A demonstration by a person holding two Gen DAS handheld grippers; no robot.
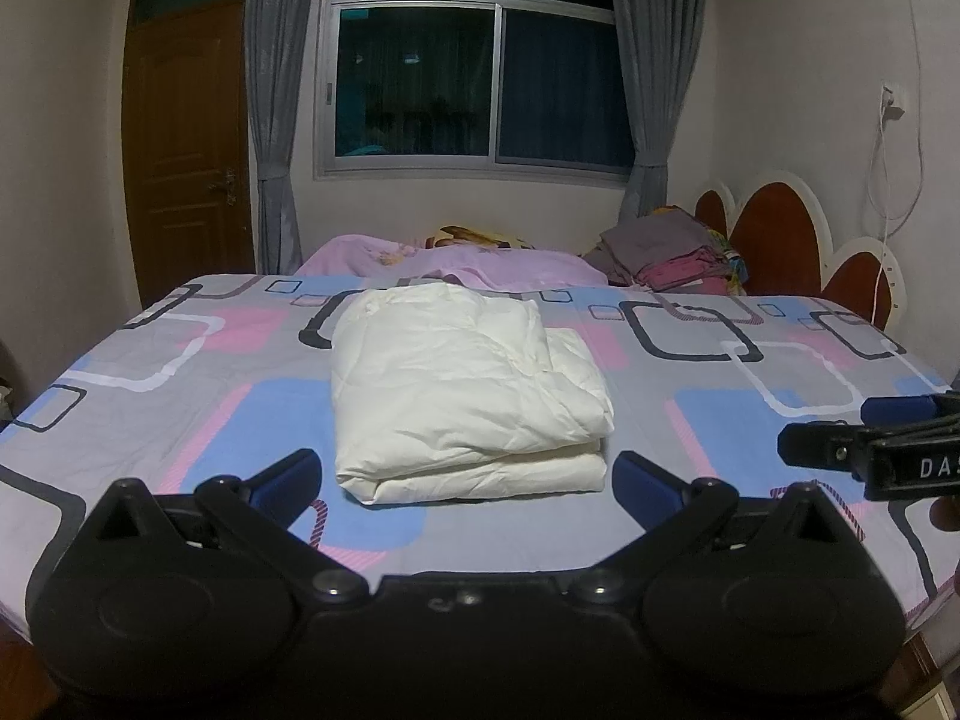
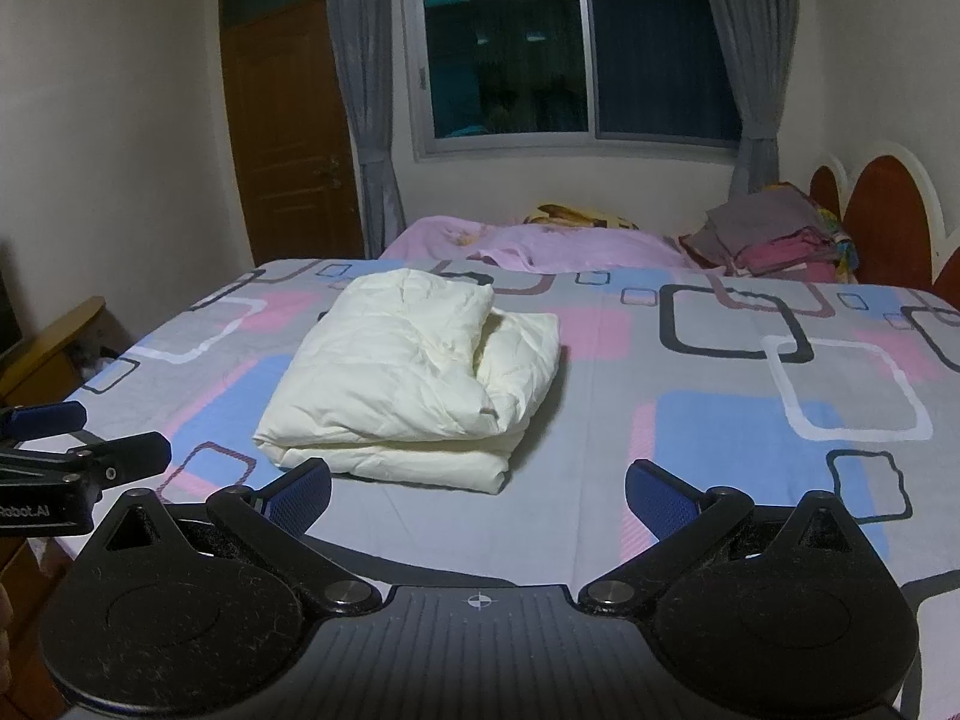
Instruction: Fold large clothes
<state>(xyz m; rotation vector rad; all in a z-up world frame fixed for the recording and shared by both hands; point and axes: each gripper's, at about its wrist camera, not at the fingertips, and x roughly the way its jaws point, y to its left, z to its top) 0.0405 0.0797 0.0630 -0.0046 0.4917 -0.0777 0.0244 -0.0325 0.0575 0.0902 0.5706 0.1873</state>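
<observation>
A cream padded garment [image 1: 462,396] lies folded into a thick rectangle on the patterned bed sheet [image 1: 180,420]. It also shows in the right wrist view [image 2: 408,372], left of centre. My left gripper [image 1: 465,480] is open and empty, just short of the bundle's near edge. My right gripper [image 2: 477,492] is open and empty, with the bundle's near right corner between and beyond its fingers. The right gripper also shows at the right edge of the left wrist view [image 1: 840,426]. The left gripper shows at the left edge of the right wrist view [image 2: 90,438].
A pink blanket [image 1: 456,264] and a stack of folded clothes [image 1: 672,258] lie at the far side of the bed. A red and white headboard [image 1: 780,240] stands at the right. A wooden door [image 1: 180,150], a window and grey curtains are behind.
</observation>
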